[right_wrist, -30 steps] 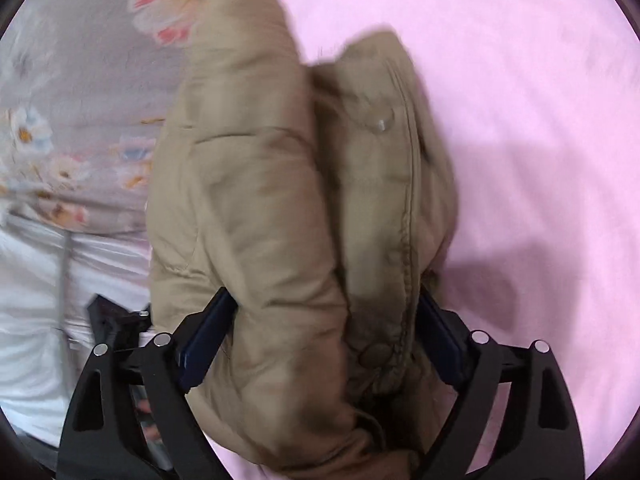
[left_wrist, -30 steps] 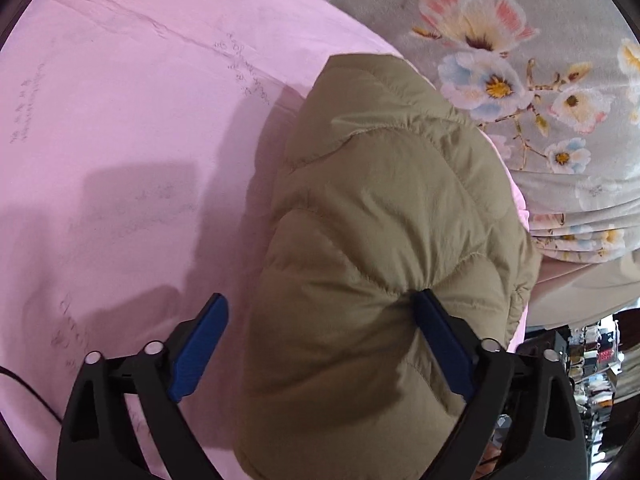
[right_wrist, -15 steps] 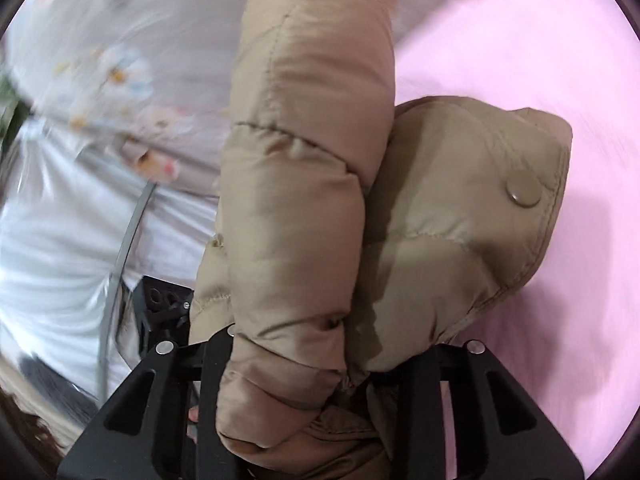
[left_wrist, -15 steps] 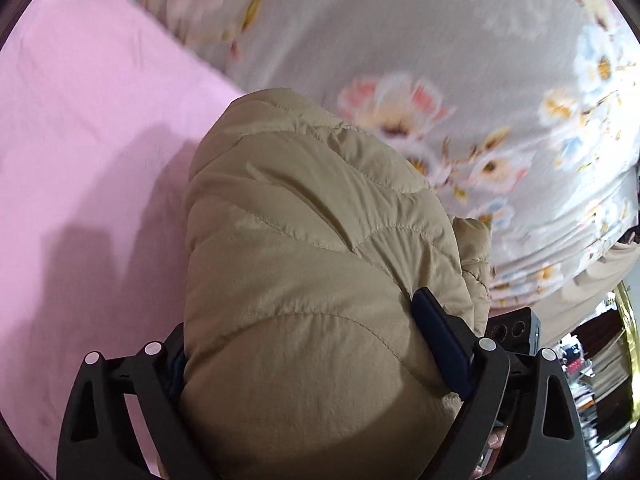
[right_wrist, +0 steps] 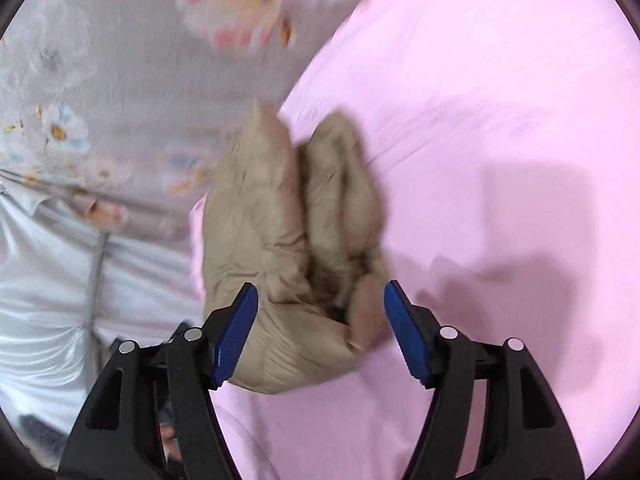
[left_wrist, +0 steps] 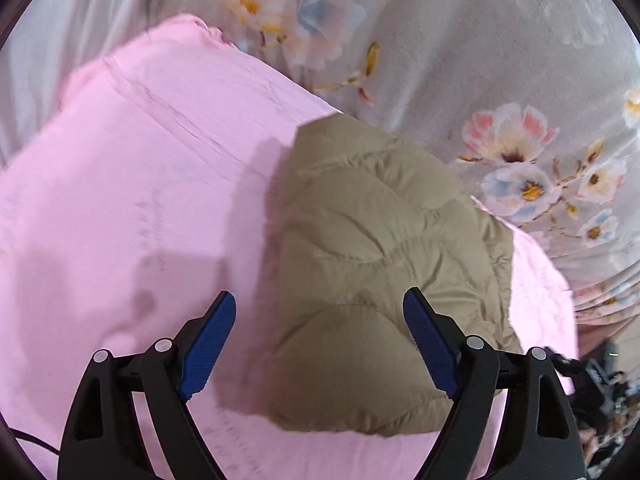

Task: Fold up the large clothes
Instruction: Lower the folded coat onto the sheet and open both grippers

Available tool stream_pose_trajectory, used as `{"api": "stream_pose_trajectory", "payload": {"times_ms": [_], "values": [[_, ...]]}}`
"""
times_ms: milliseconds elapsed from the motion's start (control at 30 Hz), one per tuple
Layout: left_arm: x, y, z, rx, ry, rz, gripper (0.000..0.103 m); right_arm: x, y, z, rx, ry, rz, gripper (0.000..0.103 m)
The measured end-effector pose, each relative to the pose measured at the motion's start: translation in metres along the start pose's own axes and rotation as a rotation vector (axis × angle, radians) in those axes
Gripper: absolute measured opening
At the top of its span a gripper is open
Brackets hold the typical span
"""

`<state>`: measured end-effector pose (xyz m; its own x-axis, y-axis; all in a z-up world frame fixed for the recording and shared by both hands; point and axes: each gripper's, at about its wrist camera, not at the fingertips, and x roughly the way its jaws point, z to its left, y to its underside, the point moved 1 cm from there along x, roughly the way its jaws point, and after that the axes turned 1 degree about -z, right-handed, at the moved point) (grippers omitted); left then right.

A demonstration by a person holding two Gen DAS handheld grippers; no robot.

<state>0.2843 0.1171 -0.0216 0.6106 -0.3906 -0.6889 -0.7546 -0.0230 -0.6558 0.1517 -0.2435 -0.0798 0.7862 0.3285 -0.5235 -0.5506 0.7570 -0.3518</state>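
Observation:
A folded tan quilted puffer jacket (left_wrist: 376,272) lies as a compact bundle on the pink sheet (left_wrist: 120,208). My left gripper (left_wrist: 320,344) is open, its blue fingers (left_wrist: 208,336) above the bundle's near end, not gripping it. In the right wrist view the jacket (right_wrist: 288,248) shows its stacked folds edge-on on the pink sheet (right_wrist: 500,120). My right gripper (right_wrist: 320,328) is open, its blue fingers (right_wrist: 236,336) spread either side of the bundle's near end.
A grey floral cover (left_wrist: 500,80) lies beyond the pink sheet, also in the right wrist view (right_wrist: 100,100). White satin fabric (right_wrist: 40,280) hangs at the left. Dark clutter (left_wrist: 600,400) sits past the bed's right edge.
Half a second ago both grippers held the jacket bundle lifted. Now both have opened and pulled back, and the bundle rests on the pink sheet.

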Motion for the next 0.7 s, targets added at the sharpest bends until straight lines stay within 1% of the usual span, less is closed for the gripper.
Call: {"api": "stream_pose_trajectory", "payload": {"times_ms": [33, 67, 100, 133, 167, 200, 233, 267, 300, 333, 400, 433, 467, 533, 600, 667, 700], "values": [[-0.007, -0.005, -0.010, 0.032, -0.044, -0.018, 0.082, -0.006, -0.006, 0.025, -0.115, 0.069, -0.006, 0.036], [-0.013, -0.008, -0.022, 0.068, -0.092, -0.033, 0.082, -0.008, -0.006, 0.048, -0.227, 0.134, -0.011, 0.025], [-0.019, -0.012, -0.036, 0.123, -0.133, -0.055, 0.082, -0.010, -0.009, 0.058, -0.315, 0.174, -0.015, 0.021], [-0.023, -0.013, -0.051, 0.178, -0.178, -0.075, 0.082, -0.002, -0.004, 0.087, -0.421, 0.214, -0.012, 0.015], [-0.022, -0.013, -0.059, 0.213, -0.206, -0.082, 0.082, 0.009, 0.001, 0.109, -0.515, 0.248, -0.013, 0.013], [-0.019, -0.011, -0.070, 0.256, -0.233, -0.088, 0.082, 0.006, 0.004, 0.101, -0.580, 0.274, -0.017, 0.013], [-0.013, -0.009, -0.079, 0.285, -0.260, -0.083, 0.082, 0.019, 0.009, 0.107, -0.635, 0.309, -0.017, 0.013], [-0.004, -0.008, -0.088, 0.298, -0.276, -0.068, 0.082, 0.034, 0.014, 0.110, -0.657, 0.335, -0.004, 0.013], [0.006, -0.003, -0.089, 0.300, -0.283, -0.036, 0.082, 0.049, 0.018, 0.117, -0.658, 0.351, 0.007, 0.013], [0.016, 0.002, -0.088, 0.290, -0.283, -0.007, 0.082, 0.063, 0.022, 0.110, -0.650, 0.368, 0.027, 0.013], [0.040, 0.014, -0.084, 0.279, -0.311, 0.052, 0.081, 0.095, 0.026, 0.101, -0.623, 0.395, 0.085, 0.013], [0.050, 0.020, -0.080, 0.276, -0.324, 0.064, 0.082, 0.107, 0.032, 0.095, -0.606, 0.402, 0.102, 0.013], [0.055, 0.024, -0.078, 0.269, -0.329, 0.058, 0.086, 0.114, 0.035, 0.092, -0.596, 0.406, 0.109, 0.013], [0.062, 0.029, -0.066, 0.233, -0.312, 0.067, 0.087, 0.121, 0.035, 0.086, -0.566, 0.405, 0.132, 0.013], [0.065, 0.028, -0.059, 0.193, -0.300, 0.087, 0.088, 0.120, 0.032, 0.086, -0.549, 0.409, 0.155, 0.012], [0.059, 0.024, -0.058, 0.171, -0.296, 0.105, 0.086, 0.109, 0.029, 0.094, -0.547, 0.422, 0.154, 0.015], [0.054, 0.023, -0.059, 0.169, -0.309, 0.107, 0.084, 0.099, 0.028, 0.101, -0.554, 0.424, 0.139, 0.015]]}}
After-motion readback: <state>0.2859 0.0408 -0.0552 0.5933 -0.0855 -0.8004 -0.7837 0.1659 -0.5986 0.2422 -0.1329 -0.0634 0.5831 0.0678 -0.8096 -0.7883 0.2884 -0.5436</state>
